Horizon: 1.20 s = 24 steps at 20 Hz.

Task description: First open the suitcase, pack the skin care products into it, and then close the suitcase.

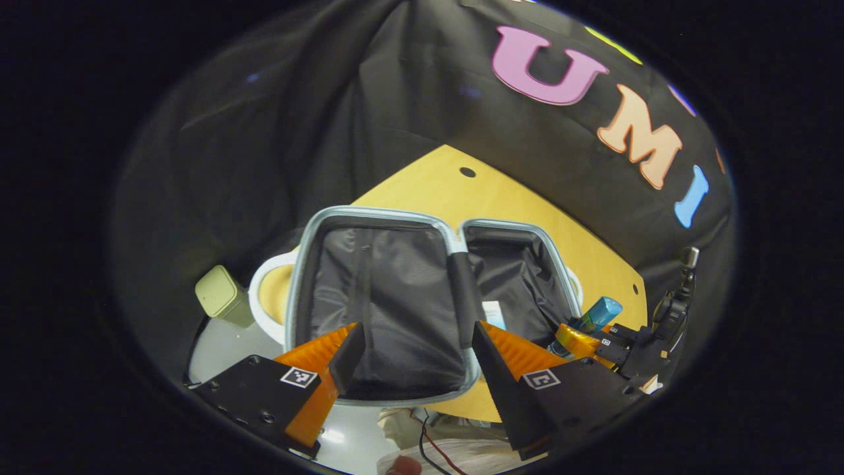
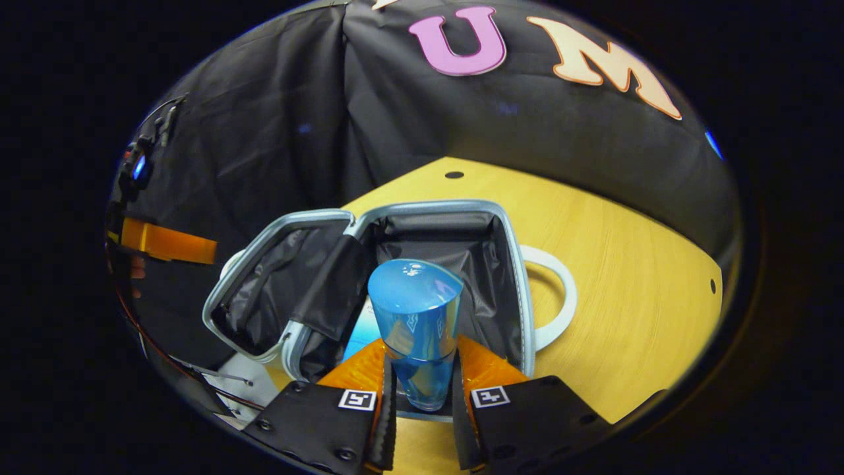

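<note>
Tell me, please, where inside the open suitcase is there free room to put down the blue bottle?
The suitcase lies open on the table. The half under the right gripper, which is shut on the blue bottle, has bare lining toward its far wall; a pale item lies near the hinge. In the left gripper view, the half above the open left gripper looks bare.

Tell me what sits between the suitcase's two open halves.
In the left gripper view, a dark fabric hinge strap lies between the two halves of the suitcase.
</note>
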Motion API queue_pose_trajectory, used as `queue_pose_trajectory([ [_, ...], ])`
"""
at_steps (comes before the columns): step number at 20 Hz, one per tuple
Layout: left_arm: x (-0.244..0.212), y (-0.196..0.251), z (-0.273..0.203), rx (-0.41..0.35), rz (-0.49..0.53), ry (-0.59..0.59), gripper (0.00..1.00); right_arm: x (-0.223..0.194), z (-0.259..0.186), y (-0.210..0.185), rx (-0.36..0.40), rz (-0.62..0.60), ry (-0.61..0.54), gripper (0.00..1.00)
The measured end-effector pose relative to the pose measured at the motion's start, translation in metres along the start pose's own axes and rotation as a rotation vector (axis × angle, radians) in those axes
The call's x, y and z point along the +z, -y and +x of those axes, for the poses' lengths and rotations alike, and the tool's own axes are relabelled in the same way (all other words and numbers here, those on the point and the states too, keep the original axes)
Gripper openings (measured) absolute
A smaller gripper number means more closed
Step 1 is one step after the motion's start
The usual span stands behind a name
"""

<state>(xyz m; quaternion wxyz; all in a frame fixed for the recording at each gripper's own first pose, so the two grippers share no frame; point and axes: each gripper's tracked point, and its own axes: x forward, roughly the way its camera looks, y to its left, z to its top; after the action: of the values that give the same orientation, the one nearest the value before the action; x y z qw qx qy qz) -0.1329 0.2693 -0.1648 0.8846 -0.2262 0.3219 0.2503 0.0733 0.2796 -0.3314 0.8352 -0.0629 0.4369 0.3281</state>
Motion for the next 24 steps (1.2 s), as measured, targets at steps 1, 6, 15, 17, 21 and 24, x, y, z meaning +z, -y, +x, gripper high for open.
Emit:
queue_pose_trajectory([
  [1, -0.002, -0.010, -0.003, 0.010, -0.013, 0.004, 0.96, -0.005, 0.007, -0.001, 0.004, 0.016, -0.030, 0.38],
  [6, -0.007, -0.049, -0.012, 0.052, -0.091, 0.009, 0.97, -0.015, 0.024, -0.001, -0.017, 0.020, -0.109, 0.38],
  [15, -0.012, -0.114, -0.031, 0.148, -0.178, 0.013, 0.97, -0.013, 0.038, 0.007, -0.066, 0.062, -0.120, 0.43],
  [17, -0.013, -0.126, -0.030, 0.161, -0.194, 0.017, 0.97, -0.006, 0.036, 0.007, -0.064, 0.069, -0.100, 0.43],
  [21, -0.014, -0.139, -0.015, 0.160, -0.221, 0.023, 0.97, 0.011, 0.023, 0.013, -0.082, 0.063, -0.032, 0.93],
  [24, -0.010, -0.153, -0.006, 0.145, -0.254, 0.030, 0.96, 0.038, -0.001, 0.017, -0.080, 0.085, 0.077, 0.98],
])
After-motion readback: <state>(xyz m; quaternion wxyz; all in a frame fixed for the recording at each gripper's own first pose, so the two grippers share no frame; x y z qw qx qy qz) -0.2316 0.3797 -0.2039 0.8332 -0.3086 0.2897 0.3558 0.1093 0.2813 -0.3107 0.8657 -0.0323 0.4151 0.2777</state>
